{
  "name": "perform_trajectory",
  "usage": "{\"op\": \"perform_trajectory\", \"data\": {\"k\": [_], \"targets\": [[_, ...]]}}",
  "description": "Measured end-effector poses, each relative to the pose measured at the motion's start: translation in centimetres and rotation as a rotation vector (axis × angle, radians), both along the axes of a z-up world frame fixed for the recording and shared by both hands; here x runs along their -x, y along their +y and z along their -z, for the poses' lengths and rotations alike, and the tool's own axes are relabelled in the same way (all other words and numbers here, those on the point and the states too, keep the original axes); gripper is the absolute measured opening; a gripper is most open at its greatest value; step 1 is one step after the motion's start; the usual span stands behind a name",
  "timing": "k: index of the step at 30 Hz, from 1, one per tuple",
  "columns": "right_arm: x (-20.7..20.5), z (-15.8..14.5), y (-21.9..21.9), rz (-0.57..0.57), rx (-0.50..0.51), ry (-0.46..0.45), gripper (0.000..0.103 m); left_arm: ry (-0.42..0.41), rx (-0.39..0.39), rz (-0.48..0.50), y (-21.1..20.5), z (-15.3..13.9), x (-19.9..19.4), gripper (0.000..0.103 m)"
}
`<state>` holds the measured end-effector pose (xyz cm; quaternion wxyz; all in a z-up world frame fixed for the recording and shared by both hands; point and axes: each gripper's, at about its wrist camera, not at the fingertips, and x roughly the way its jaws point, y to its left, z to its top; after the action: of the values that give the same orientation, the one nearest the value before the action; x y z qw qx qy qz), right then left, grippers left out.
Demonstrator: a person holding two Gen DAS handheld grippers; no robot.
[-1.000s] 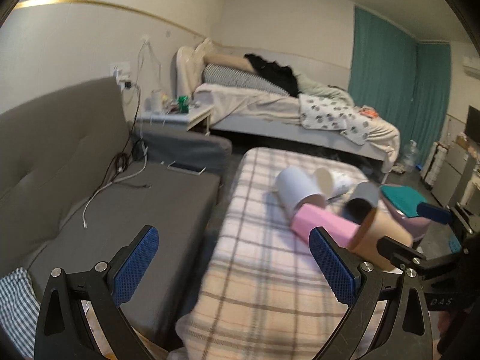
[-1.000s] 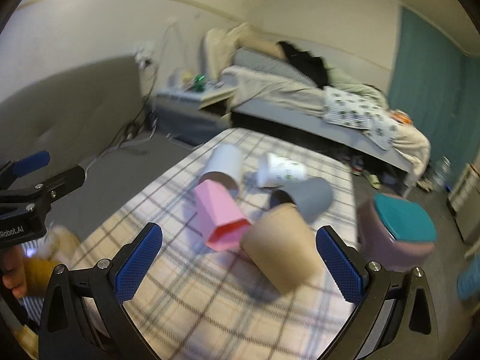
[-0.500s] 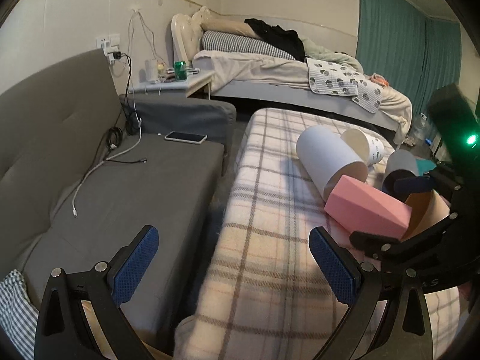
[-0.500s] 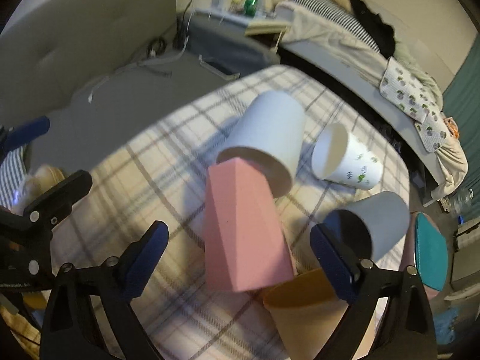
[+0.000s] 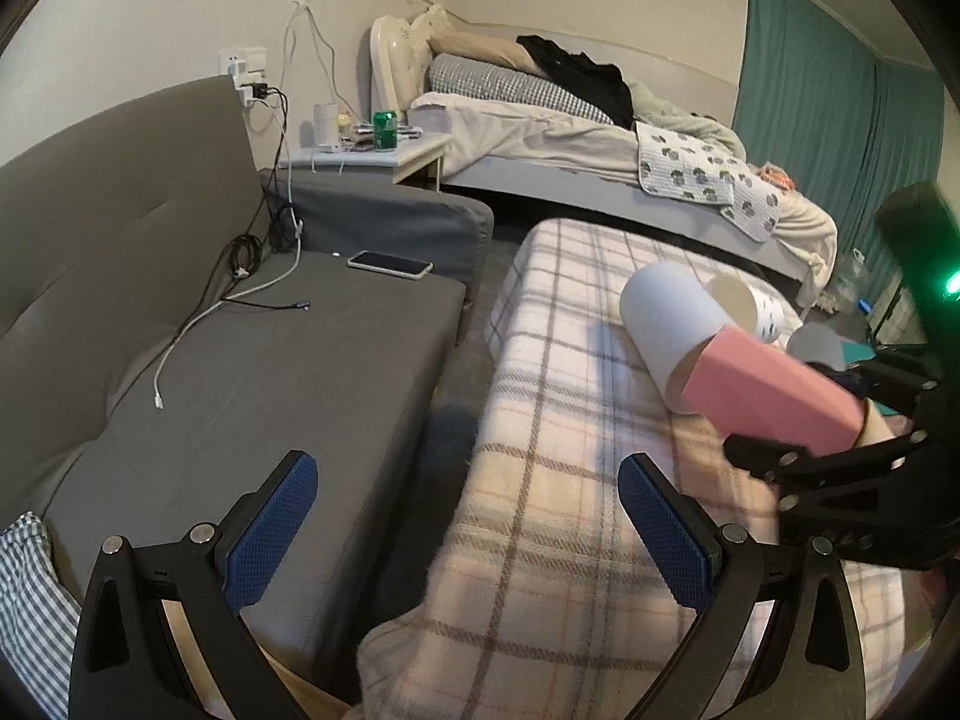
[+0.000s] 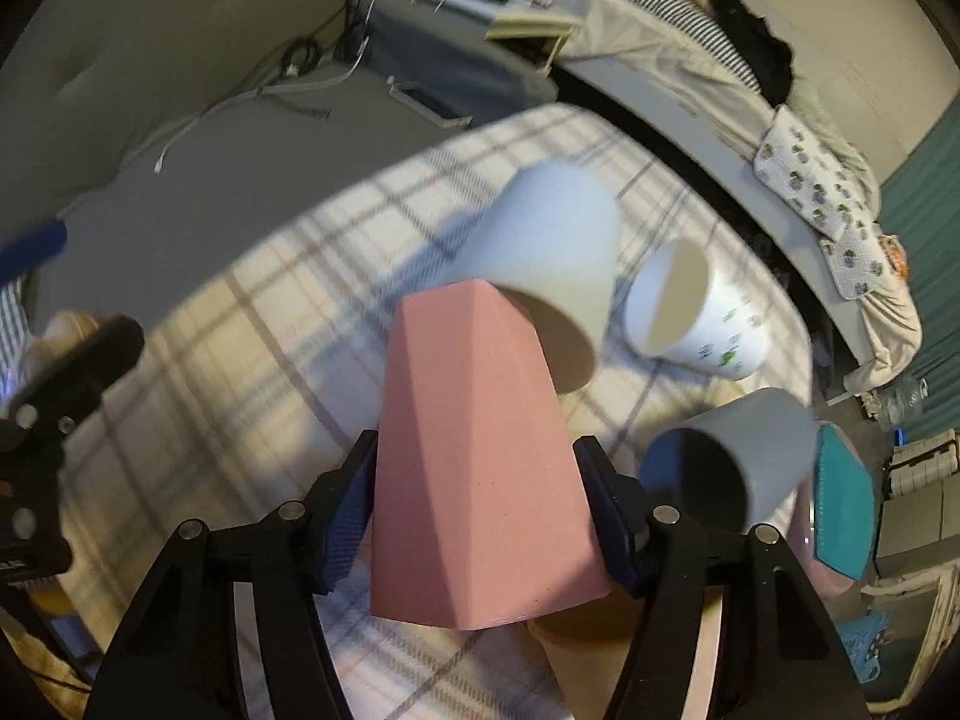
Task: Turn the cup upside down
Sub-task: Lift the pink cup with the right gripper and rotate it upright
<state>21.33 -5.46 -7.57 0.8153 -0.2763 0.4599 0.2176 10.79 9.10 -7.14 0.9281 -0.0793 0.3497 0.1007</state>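
A pink faceted cup (image 6: pixel 480 468) lies on its side on the plaid blanket (image 6: pixel 270 312). My right gripper (image 6: pixel 483 516) is shut on it, one blue pad on each side. The cup also shows in the left wrist view (image 5: pixel 774 390), with the right gripper (image 5: pixel 840 468) around its wide end. Its narrow end touches the mouth of a white cup (image 6: pixel 558 252) lying on its side. My left gripper (image 5: pixel 468 534) is open and empty, low over the gap between sofa and blanket.
A printed white cup (image 6: pixel 696 312), a grey cup (image 6: pixel 732 456) and a tan cup (image 6: pixel 588 636) lie around the pink one. A teal-lidded container (image 6: pixel 840 510) stands at the right. A grey sofa (image 5: pixel 240 372) with a phone (image 5: pixel 390 264) and cables lies to the left.
My right gripper has moved down onto the pink cup and closed on it. The left gripper has shifted slightly and stays open.
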Motion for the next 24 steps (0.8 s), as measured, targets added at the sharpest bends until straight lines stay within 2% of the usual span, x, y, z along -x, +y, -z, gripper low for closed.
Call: {"op": "perform_trajectory", "data": {"k": [7,11,13,19,24], "targets": [[4.1,-6.3,-0.4,0.071,-0.122,-0.05,0.064,-0.059,-0.025,0.008,-0.3,-2.9,2.7,0.103],[7.2,-7.6,-1.8,0.167,-0.171,-0.036,0.064,-0.077,-0.041,0.02,-0.6,-3.8,4.2,0.103],[8.7,-7.1,-2.8,0.243,-0.199,-0.024,0.064,-0.077,-0.041,0.029,-0.7,-3.9,4.8,0.103],[11.9,-3.1,-5.6,0.505,-0.309,0.069,0.064,-0.056,-0.055,0.045,-1.5,-3.4,5.6,0.103],[11.5,-0.8,-6.8,0.586,-0.329,0.114,0.064,-0.036,-0.058,0.075,-2.3,-2.9,5.4,0.103]]}}
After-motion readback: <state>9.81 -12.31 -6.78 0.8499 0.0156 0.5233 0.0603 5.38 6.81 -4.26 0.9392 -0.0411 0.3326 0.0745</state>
